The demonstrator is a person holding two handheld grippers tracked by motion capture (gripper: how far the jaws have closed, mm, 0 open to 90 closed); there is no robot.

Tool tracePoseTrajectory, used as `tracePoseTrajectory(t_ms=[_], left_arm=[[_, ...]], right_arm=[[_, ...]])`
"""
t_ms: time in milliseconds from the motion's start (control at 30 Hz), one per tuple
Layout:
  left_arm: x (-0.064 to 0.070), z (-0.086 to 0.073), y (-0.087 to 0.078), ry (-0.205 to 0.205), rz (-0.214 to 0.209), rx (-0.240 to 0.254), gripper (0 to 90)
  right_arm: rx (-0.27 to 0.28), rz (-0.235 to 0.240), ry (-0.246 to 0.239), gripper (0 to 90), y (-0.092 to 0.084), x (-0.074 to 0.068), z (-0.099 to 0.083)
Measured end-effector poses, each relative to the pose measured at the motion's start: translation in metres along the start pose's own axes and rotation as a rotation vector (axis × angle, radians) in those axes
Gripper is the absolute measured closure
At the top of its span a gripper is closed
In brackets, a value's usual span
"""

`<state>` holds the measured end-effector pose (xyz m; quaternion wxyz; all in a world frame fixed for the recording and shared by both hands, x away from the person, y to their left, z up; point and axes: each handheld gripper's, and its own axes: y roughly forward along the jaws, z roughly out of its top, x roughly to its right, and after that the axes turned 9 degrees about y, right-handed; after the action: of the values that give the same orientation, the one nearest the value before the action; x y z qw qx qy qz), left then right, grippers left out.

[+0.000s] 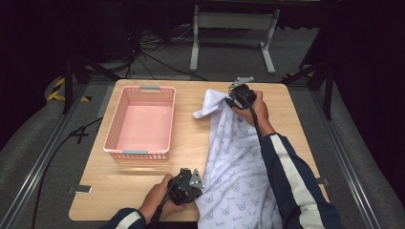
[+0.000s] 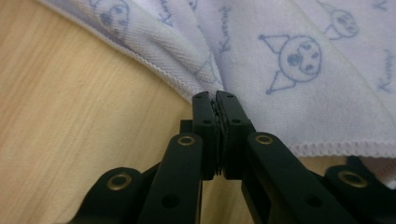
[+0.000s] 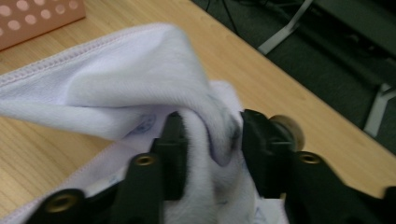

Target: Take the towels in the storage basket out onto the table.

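Observation:
A white towel [image 1: 239, 162] printed with blue cartoon faces lies along the right half of the wooden table [image 1: 191, 138], from the front edge to the far side. At the front, my left gripper [image 1: 200, 191] is shut on the towel's left hem; in the left gripper view the jaws [image 2: 215, 95] pinch the stitched edge of the towel [image 2: 303, 46] just above the wood. At the far end, my right gripper [image 1: 231, 101] holds a bunched fold of towel [image 3: 140, 79]. That thick fold fills the gap between the right gripper's [image 3: 210, 133] jaws, and a loose corner hangs to its left.
A pink perforated basket [image 1: 114, 124] with nothing inside stands on the left half of the table; its corner shows in the right gripper view [image 3: 37, 18]. Bare wood lies between basket and towel. Beyond the table's far edge are cables and a white metal frame [image 1: 234, 21].

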<state>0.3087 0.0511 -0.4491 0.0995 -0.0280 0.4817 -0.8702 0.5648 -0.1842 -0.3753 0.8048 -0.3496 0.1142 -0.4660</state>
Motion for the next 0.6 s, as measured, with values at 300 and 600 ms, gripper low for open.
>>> tracePoseTrajectory(t_ms=[300, 600], left_arm=[[-0.038, 0.025, 0.003, -0.125, 0.121, 0.205, 57.2], [-0.110, 0.058, 0.036, -0.309, 0.252, 0.297, 60.5]], right_arm=[[-0.017, 0.064, 0.050, 48.7, -0.025, 0.032, -0.033], [-0.009, 0.225, 0.132, 36.7, -0.045, 0.070, -0.072]])
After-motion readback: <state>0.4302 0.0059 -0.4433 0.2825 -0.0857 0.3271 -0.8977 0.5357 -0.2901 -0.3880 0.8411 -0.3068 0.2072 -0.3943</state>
